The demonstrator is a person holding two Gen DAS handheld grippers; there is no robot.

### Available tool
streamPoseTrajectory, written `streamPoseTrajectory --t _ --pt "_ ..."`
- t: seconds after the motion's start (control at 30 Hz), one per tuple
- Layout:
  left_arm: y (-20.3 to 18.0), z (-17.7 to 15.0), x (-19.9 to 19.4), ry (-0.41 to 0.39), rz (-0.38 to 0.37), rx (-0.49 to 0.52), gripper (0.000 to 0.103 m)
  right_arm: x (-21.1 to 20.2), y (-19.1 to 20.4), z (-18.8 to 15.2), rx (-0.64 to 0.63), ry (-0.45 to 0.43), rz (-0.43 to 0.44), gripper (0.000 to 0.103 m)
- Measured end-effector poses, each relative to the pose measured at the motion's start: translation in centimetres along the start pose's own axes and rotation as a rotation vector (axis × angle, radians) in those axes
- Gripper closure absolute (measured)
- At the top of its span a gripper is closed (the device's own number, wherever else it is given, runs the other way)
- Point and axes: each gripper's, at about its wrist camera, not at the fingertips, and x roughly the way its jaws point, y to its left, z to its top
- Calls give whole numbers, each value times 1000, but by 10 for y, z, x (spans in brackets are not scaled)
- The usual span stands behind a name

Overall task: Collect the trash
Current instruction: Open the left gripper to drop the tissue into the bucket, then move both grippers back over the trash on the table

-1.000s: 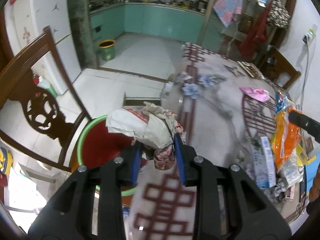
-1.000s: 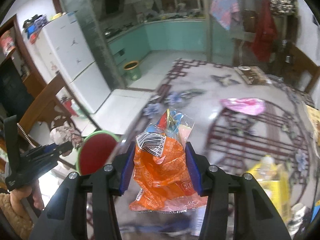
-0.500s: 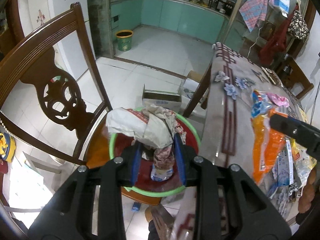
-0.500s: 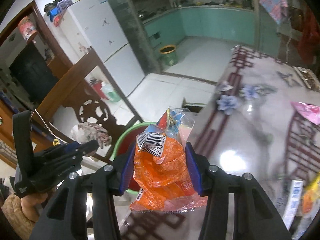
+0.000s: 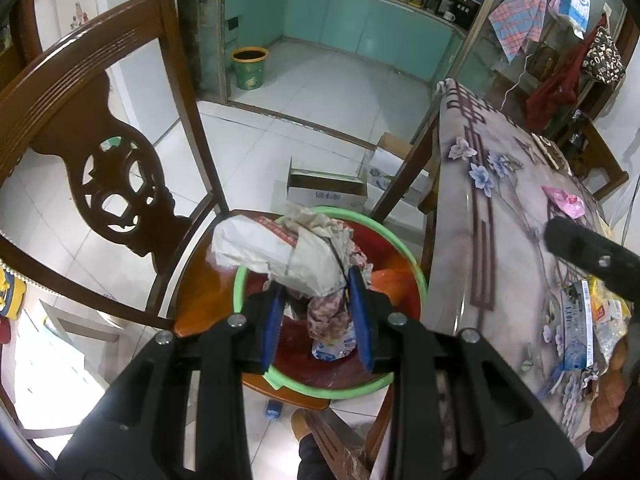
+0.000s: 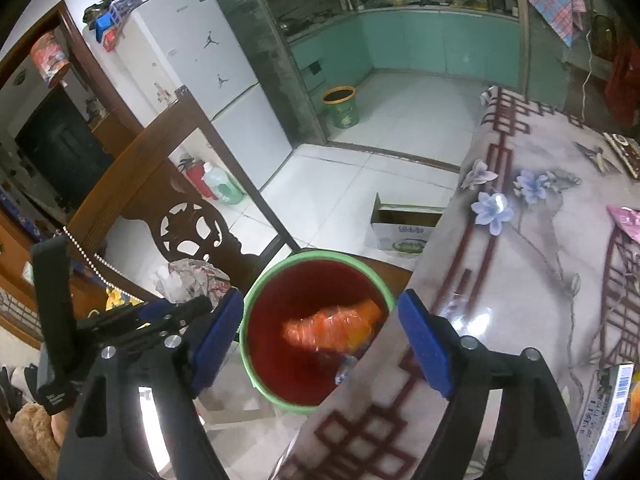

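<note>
the left gripper [image 5: 316,312] hung over the red bin [image 5: 404,240] (the one with the green rim) on the wooden chair [image 5: 100,160], its jaws closed on a wad of crumpled paper trash [image 5: 280,252]. the right gripper [image 6: 320,336] had just been opening its jaws, and nothing was between them. the orange wrapper [image 6: 332,326] lay inside the bin, beside the worktop [image 6: 540,240] edge.

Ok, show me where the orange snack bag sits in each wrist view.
Left wrist: the orange snack bag shows as a sliver inside the red bin, right of the left gripper, partly hidden by it.
Right wrist: lower centre, inside the bin, between the open right gripper's pads.
Shared landmark: the bin's green rim.
</note>
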Motion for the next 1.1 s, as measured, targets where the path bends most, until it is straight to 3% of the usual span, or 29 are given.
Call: streamPoseTrajectory --t 0.37,0.8,1.1 --pt "-31 0 41 56 -33 72 73 -48 -22 -21 0 -54 -167 26" --pt "-57 -8 58 79 -15 109 72 -92 -58 -44 82 -87 -255 26" --pt "-61 -10 57 56 17 89 43 -109 -70 -52 102 -107 -292 22"
